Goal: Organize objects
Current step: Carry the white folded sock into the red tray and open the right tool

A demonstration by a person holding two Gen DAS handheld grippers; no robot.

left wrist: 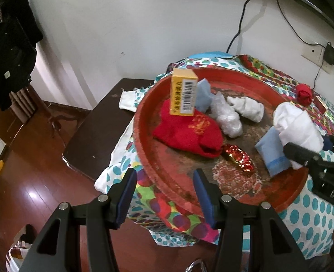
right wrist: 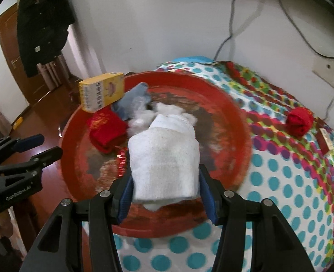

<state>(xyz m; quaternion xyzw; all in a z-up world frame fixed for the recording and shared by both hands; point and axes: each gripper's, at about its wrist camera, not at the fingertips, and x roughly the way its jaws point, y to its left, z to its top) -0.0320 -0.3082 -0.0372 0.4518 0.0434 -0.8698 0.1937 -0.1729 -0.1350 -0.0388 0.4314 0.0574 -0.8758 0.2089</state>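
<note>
Right wrist view: right claw [right wrist: 165, 195] grips a white roll [right wrist: 164, 154] over the tray [right wrist: 239, 122], toward 6 o'clock. Lower it onto bare tray at 3 o'clock, clear of the box [right wrist: 102, 91], before releasing. Left claw [left wrist: 164, 195] hangs open, empty. Tray contents behind the roll are hidden and blurred.
</note>
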